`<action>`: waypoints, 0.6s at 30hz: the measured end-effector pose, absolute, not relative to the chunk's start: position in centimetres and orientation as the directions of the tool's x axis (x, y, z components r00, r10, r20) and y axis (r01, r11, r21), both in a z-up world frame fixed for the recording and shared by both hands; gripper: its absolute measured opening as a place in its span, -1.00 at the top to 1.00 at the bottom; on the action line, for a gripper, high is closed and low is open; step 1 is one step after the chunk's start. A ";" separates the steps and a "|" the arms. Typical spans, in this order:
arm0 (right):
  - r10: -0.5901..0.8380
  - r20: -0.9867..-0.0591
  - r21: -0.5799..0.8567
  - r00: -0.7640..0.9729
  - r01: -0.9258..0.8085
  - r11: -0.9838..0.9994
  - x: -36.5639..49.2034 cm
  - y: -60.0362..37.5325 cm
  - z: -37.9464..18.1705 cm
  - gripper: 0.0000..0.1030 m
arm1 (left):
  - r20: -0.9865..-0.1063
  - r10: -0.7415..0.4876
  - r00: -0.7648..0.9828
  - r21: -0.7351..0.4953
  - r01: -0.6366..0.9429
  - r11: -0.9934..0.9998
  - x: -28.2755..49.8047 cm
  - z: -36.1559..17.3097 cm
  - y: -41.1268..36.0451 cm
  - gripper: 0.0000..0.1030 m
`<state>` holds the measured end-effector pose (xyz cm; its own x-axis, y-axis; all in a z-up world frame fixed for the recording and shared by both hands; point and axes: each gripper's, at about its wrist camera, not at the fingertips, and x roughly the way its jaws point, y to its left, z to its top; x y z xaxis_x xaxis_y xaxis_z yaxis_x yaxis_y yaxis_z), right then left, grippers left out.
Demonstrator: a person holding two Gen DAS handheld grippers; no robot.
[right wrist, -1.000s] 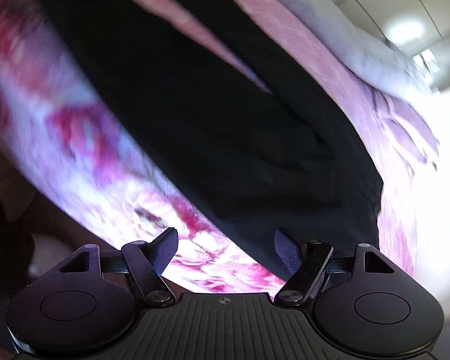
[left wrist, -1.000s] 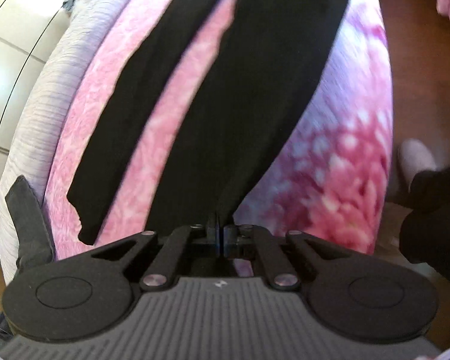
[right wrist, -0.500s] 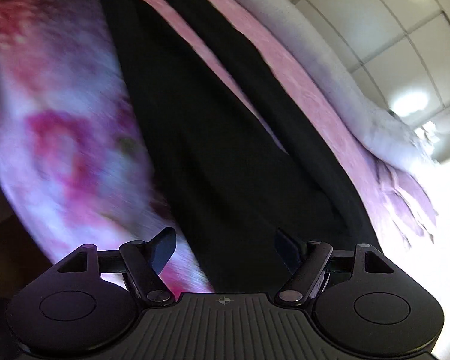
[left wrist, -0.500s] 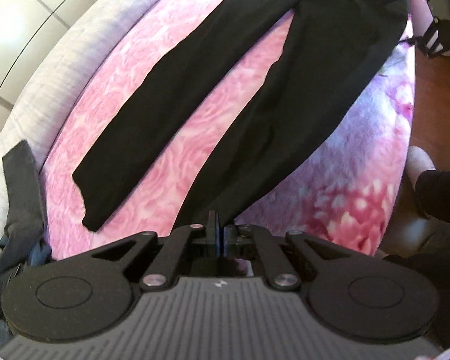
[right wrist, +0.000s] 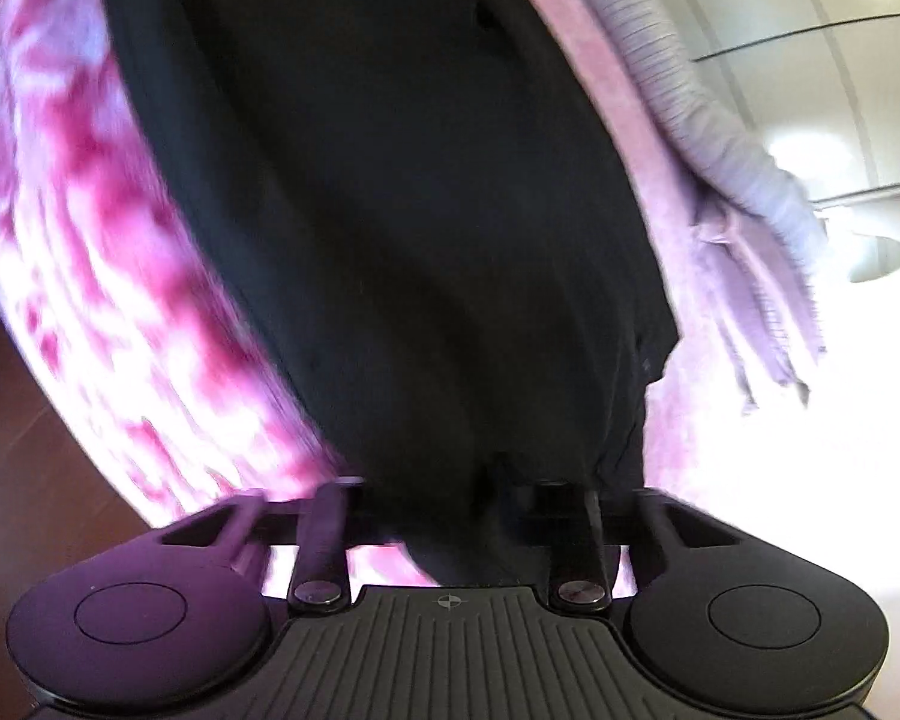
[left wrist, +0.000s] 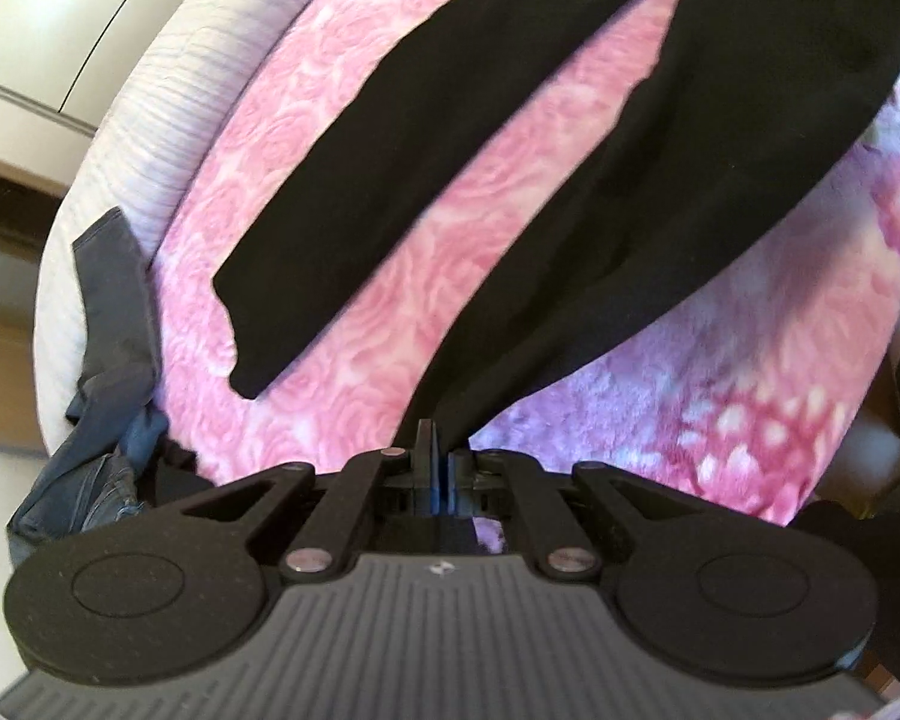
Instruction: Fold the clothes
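A pair of black trousers (left wrist: 570, 192) lies spread on a pink rose-pattern blanket (left wrist: 342, 192) on a bed. My left gripper (left wrist: 441, 456) is shut on the cuff of the nearer trouser leg; the other leg lies flat to its left. In the right wrist view the waist end of the trousers (right wrist: 402, 210) fills the middle. My right gripper (right wrist: 468, 510) has the black cloth bunched between its fingers, which the cloth and blur hide, so I cannot tell how they stand.
A pile of blue jeans (left wrist: 108, 408) lies at the bed's left end beside a white ribbed cover (left wrist: 168, 96). White cupboard doors (right wrist: 822, 60) stand behind the bed. Brown wood floor (right wrist: 42, 516) lies along the near edge.
My left gripper stays shut on the cuff and has shifted closer to the bed. My right gripper was open above the waist and has moved down, so cloth now lies between its fingers.
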<state>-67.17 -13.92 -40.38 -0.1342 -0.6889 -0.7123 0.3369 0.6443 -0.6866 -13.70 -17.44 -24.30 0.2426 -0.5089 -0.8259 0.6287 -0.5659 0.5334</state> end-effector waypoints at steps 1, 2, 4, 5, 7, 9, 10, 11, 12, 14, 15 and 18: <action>-0.669 -0.733 -0.665 -0.124 0.339 0.665 -67.8 -14.3 -39.9 0.75 | -0.824 -0.507 0.252 0.537 0.631 -0.560 -14.0 -23.6 -17.4 0.95; -0.659 -0.744 -0.651 -0.108 0.339 0.679 -68.4 -14.5 -38.9 0.78 | -0.823 -0.507 0.256 0.539 0.634 -0.554 -14.2 -22.7 -17.2 0.95; -0.656 -0.751 -0.639 -0.080 0.340 0.690 -69.7 -14.7 -36.4 0.83 | -0.824 -0.505 0.257 0.536 0.643 -0.547 -14.3 -20.5 -16.7 0.95; -0.654 -0.753 -0.635 -0.071 0.340 0.694 -70.2 -14.8 -34.8 0.84 | -0.825 -0.504 0.256 0.534 0.645 -0.547 -14.3 -19.4 -16.3 0.95; -0.631 -0.774 -0.606 -0.052 0.345 0.716 -69.9 -15.3 -31.7 0.88 | -0.827 -0.502 0.253 0.530 0.648 -0.547 -14.2 -17.1 -15.9 0.95; -0.608 -0.793 -0.583 -0.034 0.331 0.742 -69.5 -16.3 -28.9 0.90 | -0.829 -0.504 0.244 0.526 0.650 -0.549 -13.9 -15.0 -15.9 0.95; -0.598 -0.801 -0.574 -0.026 0.313 0.757 -69.3 -17.1 -27.7 0.90 | -0.834 -0.498 0.239 0.516 0.657 -0.550 -13.6 -14.2 -16.3 0.95; -0.587 -0.810 -0.565 -0.018 0.295 0.771 -69.1 -17.9 -26.4 0.90 | -0.840 -0.490 0.232 0.504 0.666 -0.550 -13.3 -13.4 -17.0 0.95; -0.576 -0.817 -0.556 -0.010 0.276 0.784 -68.8 -18.7 -25.2 0.90 | -0.846 -0.483 0.227 0.495 0.672 -0.551 -13.1 -12.9 -17.8 0.95; -0.553 -0.833 -0.536 0.004 0.239 0.809 -68.4 -20.4 -22.7 0.90 | -0.854 -0.474 0.215 0.480 0.676 -0.558 -12.8 -12.3 -19.8 0.95; -0.540 -0.842 -0.527 0.000 0.217 0.822 -67.9 -22.1 -22.0 0.90 | -0.859 -0.468 0.209 0.472 0.677 -0.565 -12.7 -12.2 -21.1 0.95; -0.497 -0.868 -0.493 -0.010 0.135 0.859 -65.9 -26.6 -20.5 0.91 | -0.878 -0.441 0.186 0.439 0.680 -0.587 -12.0 -12.1 -25.4 0.95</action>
